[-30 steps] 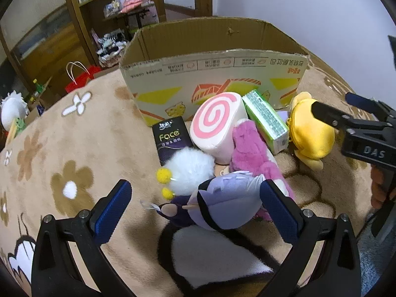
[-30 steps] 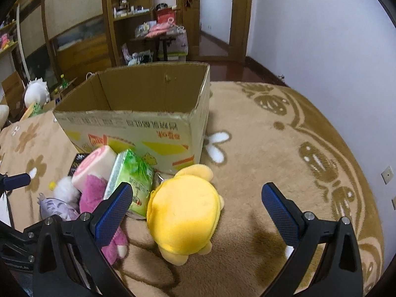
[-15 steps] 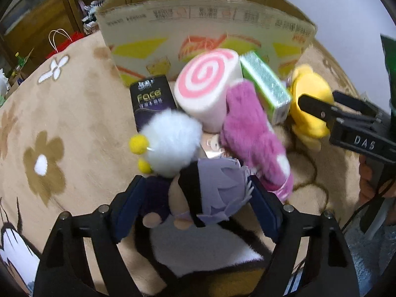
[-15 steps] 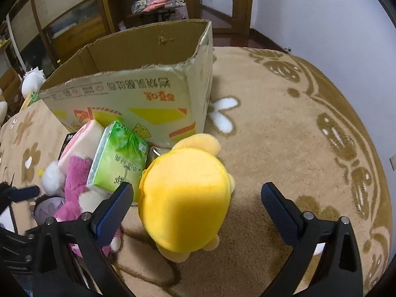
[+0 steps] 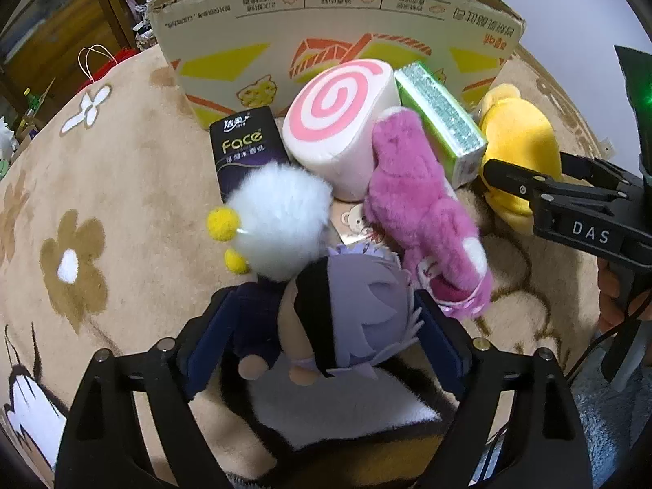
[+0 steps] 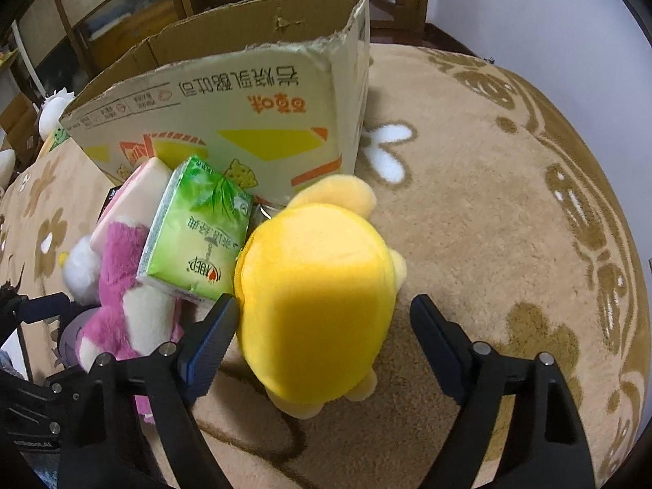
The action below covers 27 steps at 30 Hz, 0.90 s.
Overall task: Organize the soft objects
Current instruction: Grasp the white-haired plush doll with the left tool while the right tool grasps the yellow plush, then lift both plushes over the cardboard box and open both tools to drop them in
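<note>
A heap of soft things lies on the tan, deep-pile carpet point(image 6: 468, 212) with its brown flower pattern, right against the printed wall of an open cardboard box point(image 5: 334, 28). There is a thick pink-and-white swirl cushion point(image 5: 338, 122) shaped like a roll cake, a shaggy magenta plush point(image 5: 419, 212) leaning on it, a fluffy white pompom toy point(image 5: 281, 220) with small yellow felt balls, a glossy dark "Face" tissue pack point(image 5: 244, 146) lying flat, and a crinkly green tissue pack point(image 6: 195, 240) tilted between the swirl cushion and a smooth, rounded yellow plush point(image 6: 318, 309).

The left tongs point(image 5: 322, 326) point forward and down over the carpet — their blue-padded fingers point(image 5: 212, 338) press both flanks of a small doll with lavender hair point(image 5: 358, 309) and a dark navy body, so they are clamped on it, the doll at the near edge of the heap.

The right tongs point(image 6: 322, 334) come in low from the near side, straddling the yellow plush: the left pad touches its flank (just beside the green pack), while the right pad stands apart from it — parted, not gripping.
</note>
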Motion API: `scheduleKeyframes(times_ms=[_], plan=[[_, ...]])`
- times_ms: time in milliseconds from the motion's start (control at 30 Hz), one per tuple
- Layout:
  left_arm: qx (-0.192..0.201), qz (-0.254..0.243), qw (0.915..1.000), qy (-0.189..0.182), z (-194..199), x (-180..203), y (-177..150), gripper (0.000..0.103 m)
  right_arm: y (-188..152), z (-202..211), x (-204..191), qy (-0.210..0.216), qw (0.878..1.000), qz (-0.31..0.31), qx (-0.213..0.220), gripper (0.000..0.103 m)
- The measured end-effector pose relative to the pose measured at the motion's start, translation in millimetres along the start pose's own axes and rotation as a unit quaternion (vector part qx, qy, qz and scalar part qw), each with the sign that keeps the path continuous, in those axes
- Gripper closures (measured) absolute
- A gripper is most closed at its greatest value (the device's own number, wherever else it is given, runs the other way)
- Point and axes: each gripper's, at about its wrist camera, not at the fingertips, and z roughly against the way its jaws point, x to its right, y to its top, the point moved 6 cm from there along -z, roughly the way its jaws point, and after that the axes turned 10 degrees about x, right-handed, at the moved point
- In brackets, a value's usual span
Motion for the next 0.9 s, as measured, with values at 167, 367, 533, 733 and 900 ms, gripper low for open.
scheduleKeyframes(times_ms=[167,367,533,733,900], plan=[[-0.014,-0.010,0.9998,0.009,-1,4,-6,0.014,-2,-1,1,0.000,1.000,0.001,-0.006,0.013],[-0.044,-0.009,0.9987,0.024,-12,1,-10,0.010,-7,-5,-4,0.006,1.000,0.009,-0.019,0.020],[-0.075,0.010,0.9961,0.044,-25,-13,-15,0.014,-9,-3,-10,0.025,0.999,0.008,-0.021,0.036],[-0.063,0.029,0.9969,0.038,-17,-21,-13,0.025,-9,4,-16,0.031,0.999,0.014,-0.008,0.054],[-0.036,0.028,0.9980,0.043,0,-20,-15,0.027,-4,22,-17,0.036,0.999,0.008,0.020,0.058]])
